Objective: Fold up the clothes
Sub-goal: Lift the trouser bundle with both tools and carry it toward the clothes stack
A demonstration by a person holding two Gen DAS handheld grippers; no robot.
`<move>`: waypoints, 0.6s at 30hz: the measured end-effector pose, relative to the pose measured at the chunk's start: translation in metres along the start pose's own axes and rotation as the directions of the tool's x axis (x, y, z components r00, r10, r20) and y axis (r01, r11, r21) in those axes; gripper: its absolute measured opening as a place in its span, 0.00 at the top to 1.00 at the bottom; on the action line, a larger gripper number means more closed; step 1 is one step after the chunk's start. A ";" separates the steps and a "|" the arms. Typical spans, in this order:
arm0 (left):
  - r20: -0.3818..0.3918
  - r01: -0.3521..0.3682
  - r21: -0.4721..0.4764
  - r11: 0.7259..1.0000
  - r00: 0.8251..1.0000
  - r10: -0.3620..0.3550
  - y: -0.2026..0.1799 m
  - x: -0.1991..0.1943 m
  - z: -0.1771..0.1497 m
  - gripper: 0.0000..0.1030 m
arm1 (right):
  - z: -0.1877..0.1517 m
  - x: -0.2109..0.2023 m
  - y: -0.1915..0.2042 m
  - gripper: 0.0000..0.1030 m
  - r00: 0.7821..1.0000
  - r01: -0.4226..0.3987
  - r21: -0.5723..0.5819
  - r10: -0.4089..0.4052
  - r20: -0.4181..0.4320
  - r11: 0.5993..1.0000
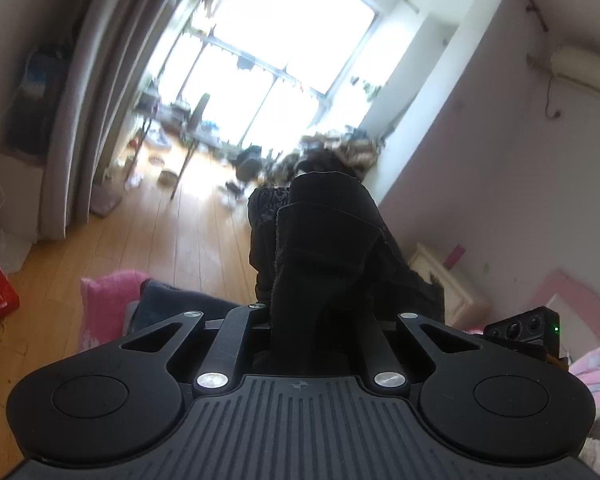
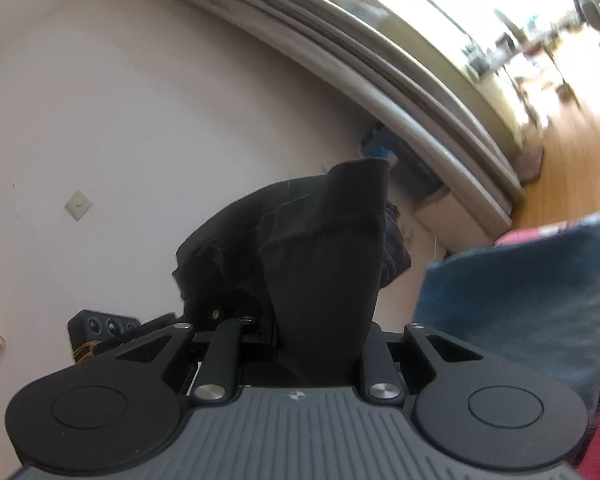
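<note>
Left gripper (image 1: pixel 320 308) is clamped on a bunch of black garment (image 1: pixel 324 240), the cloth bulging up and forward out of the jaws and hiding the fingertips completely. The fabric stands in folds right in front of the lens, held in the air above the wooden floor (image 1: pixel 172 240). Behind it, a bright window (image 1: pixel 284 36), a grey curtain (image 1: pixel 88 120) down the left side, and a clutter of blurred items on the floor near the glass.

Over on the right wrist view, same story: right gripper (image 2: pixel 320 332) is pinching another part of the black garment (image 2: pixel 324 248), a thick wad rising between the jaws with a hemmed edge flopping over the top (fingertips buried here too). This camera is rolled, so the curtain (image 2: pixel 380 80) runs diagonally across a pale wall (image 2: pixel 120 100).

To the right, just beside the gripper, a dark blue cloth (image 2: pixel 520 300) fills the edge of the picture. Low in the left view, pink bedding (image 1: pixel 108 300) shows beside more dark blue fabric (image 1: pixel 168 304), and the other gripper's small camera unit (image 1: pixel 528 328) peeks in at the right.
</note>
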State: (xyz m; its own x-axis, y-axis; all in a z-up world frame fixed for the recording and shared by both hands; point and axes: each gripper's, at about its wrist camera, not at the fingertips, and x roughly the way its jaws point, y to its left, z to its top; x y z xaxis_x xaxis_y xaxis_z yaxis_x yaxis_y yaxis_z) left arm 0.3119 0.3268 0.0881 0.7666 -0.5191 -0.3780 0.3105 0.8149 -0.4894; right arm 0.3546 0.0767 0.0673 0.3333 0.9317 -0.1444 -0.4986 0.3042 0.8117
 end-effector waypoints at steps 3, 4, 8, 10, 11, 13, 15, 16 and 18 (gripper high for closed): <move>-0.059 0.005 0.019 1.000 0.998 -0.004 0.006 0.027 0.007 0.93 | 0.006 0.001 -0.032 0.80 1.000 0.014 0.073 -0.014 0.006 0.997; -0.077 0.011 0.024 1.000 0.997 -0.009 0.008 0.036 0.009 0.93 | 0.008 0.001 -0.041 0.80 1.000 0.020 0.088 -0.021 0.007 0.996; -0.130 0.021 0.026 0.999 0.991 -0.018 0.014 0.069 0.017 0.93 | 0.027 0.003 -0.079 0.80 0.999 0.043 0.155 -0.041 -0.011 0.987; -0.150 0.014 0.023 1.000 0.989 -0.010 0.019 0.082 0.018 0.93 | 0.036 0.005 -0.098 0.80 0.998 0.053 0.193 -0.049 -0.025 0.980; -0.160 0.008 0.021 1.000 0.987 -0.004 0.022 0.087 0.018 0.92 | 0.040 0.008 -0.108 0.80 0.998 0.058 0.215 -0.052 -0.036 0.975; -0.177 -0.002 0.010 1.000 0.984 0.003 0.029 0.096 0.018 0.92 | 0.045 0.014 -0.123 0.80 0.996 0.083 0.232 -0.072 -0.052 0.969; -0.194 -0.010 -0.004 1.000 0.981 0.009 0.037 0.103 0.019 0.92 | 0.048 0.018 -0.132 0.80 0.993 0.105 0.237 -0.090 -0.072 0.966; -0.203 -0.014 -0.012 1.000 0.979 0.012 0.041 0.107 0.019 0.92 | 0.049 0.020 -0.137 0.80 0.992 0.117 0.240 -0.100 -0.080 0.964; -0.220 -0.024 -0.030 0.999 0.975 0.017 0.049 0.116 0.020 0.92 | 0.053 0.024 -0.145 0.80 0.989 0.132 0.233 -0.112 -0.095 0.964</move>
State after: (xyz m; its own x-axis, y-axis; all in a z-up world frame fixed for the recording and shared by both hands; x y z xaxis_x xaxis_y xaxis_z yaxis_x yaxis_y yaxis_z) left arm 0.4270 0.3117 0.0355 0.6292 -0.5495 -0.5496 0.2752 0.8189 -0.5037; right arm 0.4769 0.0443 -0.0241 0.3097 0.9062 -0.2879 -0.2502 0.3698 0.8948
